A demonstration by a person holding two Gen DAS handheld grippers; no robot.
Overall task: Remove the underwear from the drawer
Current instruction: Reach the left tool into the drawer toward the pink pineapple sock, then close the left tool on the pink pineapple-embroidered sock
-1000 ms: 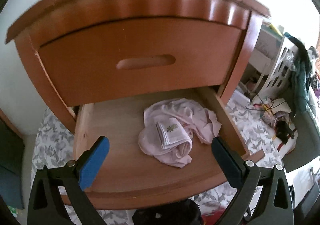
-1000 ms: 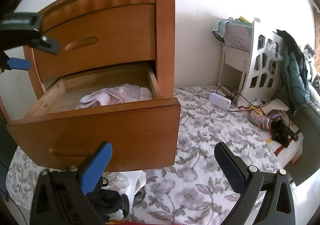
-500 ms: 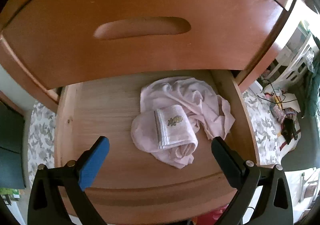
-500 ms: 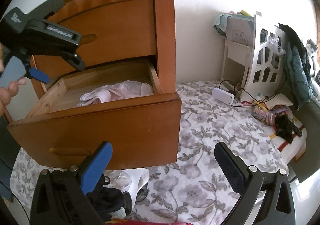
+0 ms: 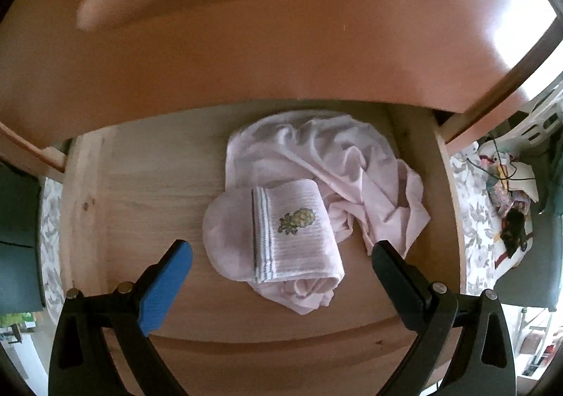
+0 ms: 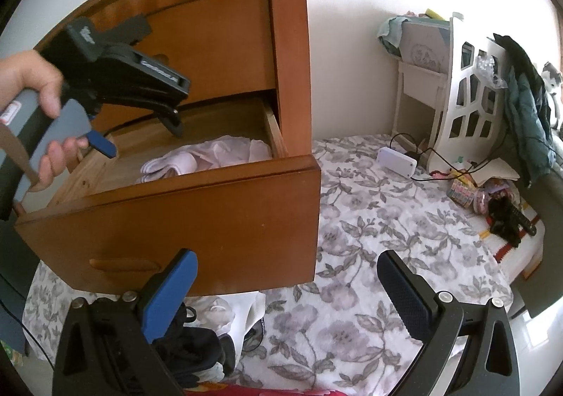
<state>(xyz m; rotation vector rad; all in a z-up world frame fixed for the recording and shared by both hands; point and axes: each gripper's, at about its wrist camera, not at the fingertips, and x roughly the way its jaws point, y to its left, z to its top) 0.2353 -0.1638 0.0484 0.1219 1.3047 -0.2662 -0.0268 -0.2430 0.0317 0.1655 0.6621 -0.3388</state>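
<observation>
Between the spread fingers of our left hand-held gripper (image 5: pixel 281 255), which is wide open and holds nothing, we see the pale pink underwear (image 5: pixel 309 199) lying on the wooden floor of the open drawer (image 5: pixel 140 185). A folded striped piece with a small pineapple print sits on top of the rumpled pink cloth, just past the fingertips, and neither finger touches it. Beyond, at 12 o'clock, the closed upper drawer front (image 5: pixel 246 44) with its carved grip fills the view.

At the near edge of the right wrist view, our right hand-held gripper (image 6: pixel 286 276) is also wide open and empty, hanging in front of the drawer's outer face and above the flowered bed cover (image 6: pixel 387 237). Dark clothes (image 6: pixel 190 353) lie below it at 7 o'clock. Farther on, at 10 o'clock, a hand (image 6: pixel 38 107) holds the left tool over the drawer, where the pink cloth shows above the front panel. At 2 o'clock a white shelf unit (image 6: pixel 468 93) stands against the wall.
</observation>
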